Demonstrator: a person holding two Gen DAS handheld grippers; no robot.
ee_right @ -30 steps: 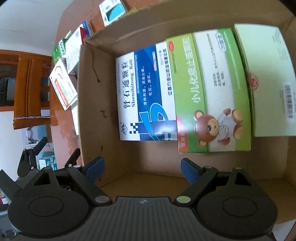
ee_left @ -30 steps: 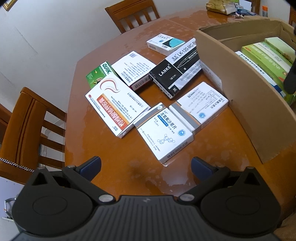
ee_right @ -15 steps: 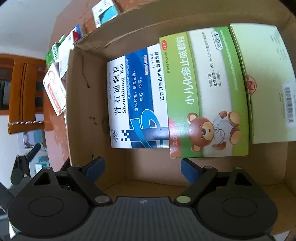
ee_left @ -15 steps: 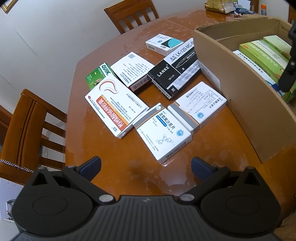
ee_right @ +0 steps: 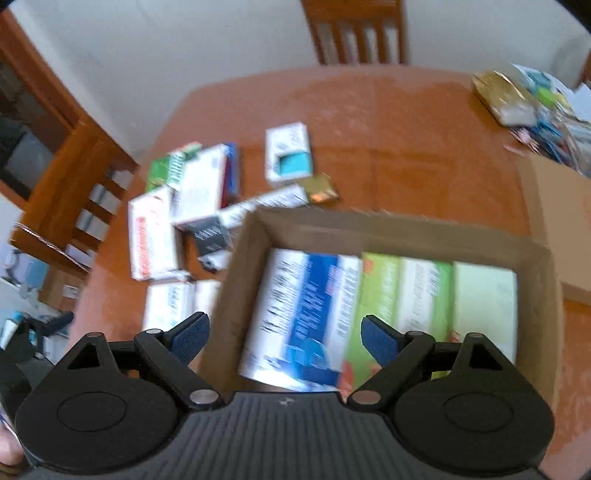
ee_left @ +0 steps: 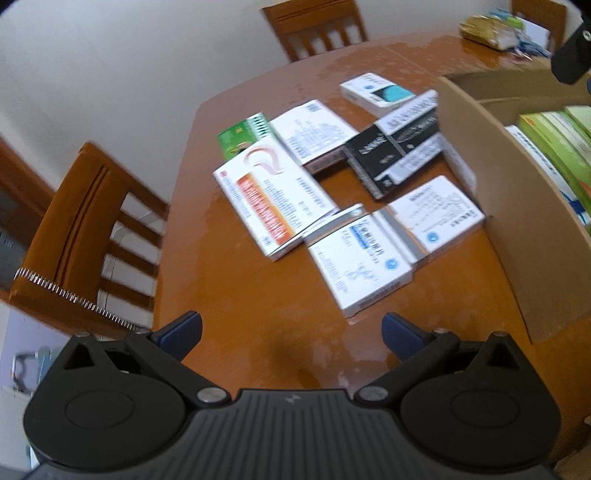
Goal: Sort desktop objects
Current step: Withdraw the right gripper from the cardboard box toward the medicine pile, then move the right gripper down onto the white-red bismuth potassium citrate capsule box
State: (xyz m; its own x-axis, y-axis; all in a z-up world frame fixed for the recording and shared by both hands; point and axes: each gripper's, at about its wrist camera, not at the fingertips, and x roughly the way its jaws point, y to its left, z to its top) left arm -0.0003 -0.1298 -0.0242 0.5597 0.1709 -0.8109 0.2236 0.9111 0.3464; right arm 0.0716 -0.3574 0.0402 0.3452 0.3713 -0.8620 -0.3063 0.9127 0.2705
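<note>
Left wrist view: left gripper (ee_left: 291,334), jaws wide apart and empty, above the bare near part of the brown table (ee_left: 240,310). On the table, a loose cluster of flat boxes: white box with orange band (ee_left: 275,201); green box (ee_left: 240,134) partly under it; white printed box (ee_left: 314,133); black box (ee_left: 400,151) leaning toward the cardboard box (ee_left: 491,206); white box with teal patch (ee_left: 376,92) farthest back; two white boxes with blue marks (ee_left: 362,264), (ee_left: 436,214) nearest, edges touching. Cardboard box at right, open-topped, green cartons (ee_left: 557,147) inside. Wooden chairs (ee_left: 88,229), (ee_left: 314,26) at left and far side.

Right wrist view (blurred): right gripper (ee_right: 284,338), jaws spread wide, nothing between them, above the cardboard box (ee_right: 406,227). Inside, side by side: blue-and-white carton (ee_right: 299,314), green carton (ee_right: 402,291), pale green carton (ee_right: 484,299). Remaining boxes lie on the table (ee_right: 406,147) left of the cardboard box; gold packet (ee_right: 498,94) at far right
</note>
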